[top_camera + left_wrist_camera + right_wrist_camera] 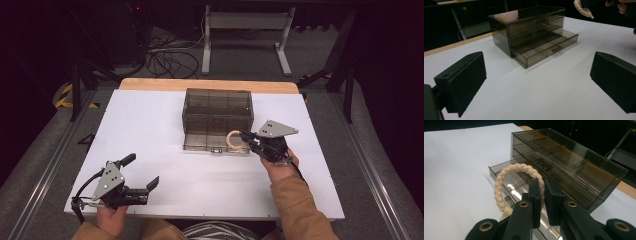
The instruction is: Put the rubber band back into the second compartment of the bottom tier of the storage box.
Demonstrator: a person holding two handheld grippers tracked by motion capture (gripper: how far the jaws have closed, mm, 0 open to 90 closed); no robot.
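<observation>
Braided rope ring [510,178], cream colour, pinched in the right hand-held gripper [543,185]; jaws clamped tight on one side of the loop, rest of the ring hangs free to the side. In the high view the ring [233,141] sits over the right end of the pulled-out bottom drawer [212,142] of the smoky clear drawer box [218,111], above it, prob. not touching yet. Drawer has dividers; can't tell which compartment it's over.

Step in hand, as I read it: carry phase w/ the ring held, lining up for a drop into the open drawer. Upper two drawers look shut.

Next move needs: bring the ring lower, centred over one compartment, keep the loop off the drawer's front wall, then let go. Loop is floppy, could catch on a divider or the rim.

Left hand-held gripper [143,179] rests near the front-left of the white surface [150,130], well apart from the box, jaws spread wide, nothing between them.
</observation>
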